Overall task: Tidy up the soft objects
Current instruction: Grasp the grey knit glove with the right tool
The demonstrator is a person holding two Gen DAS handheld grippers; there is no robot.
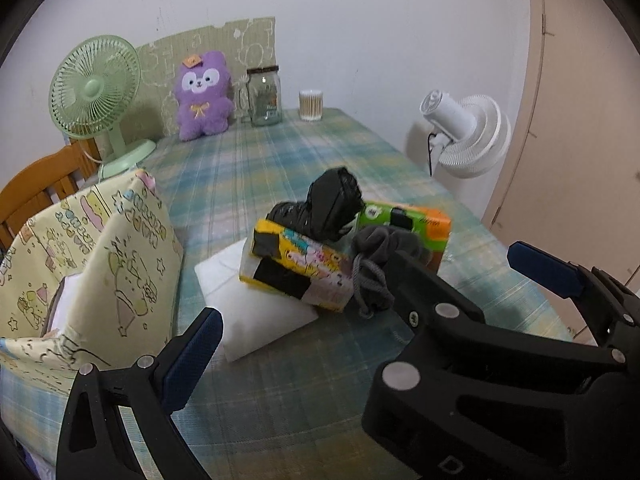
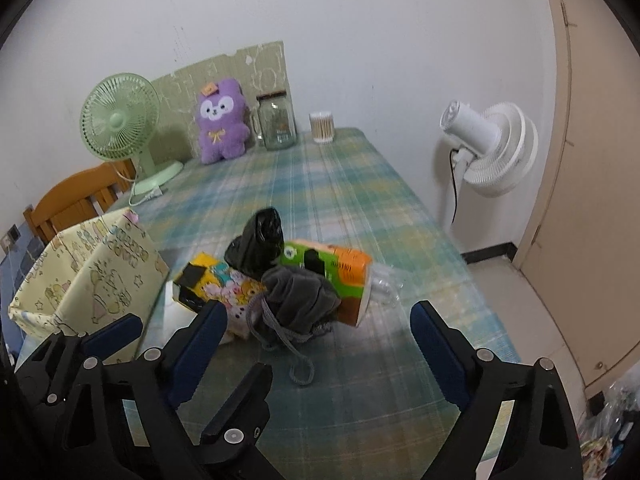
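left gripper (image 1: 360, 316): fingers spread wide, holding nothing
right gripper (image 2: 320, 344): fingers released, above the worktop (image 2: 344, 184)
pile: grey drawstring pouch (image 2: 298, 300), black bag (image 2: 256, 242), yellow tissue pack (image 2: 218, 284) and green-orange pack (image 2: 334, 272) touching mid-worktop
fabric bin (image 1: 100, 256): left of the pile

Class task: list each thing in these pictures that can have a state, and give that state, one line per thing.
Left gripper: open, empty.
Right gripper: open, empty.
Fabric bin: open-topped, upright.
Glass jar: lidded, upright.
Grey drawstring pouch: cord loose.
Green fan: upright.
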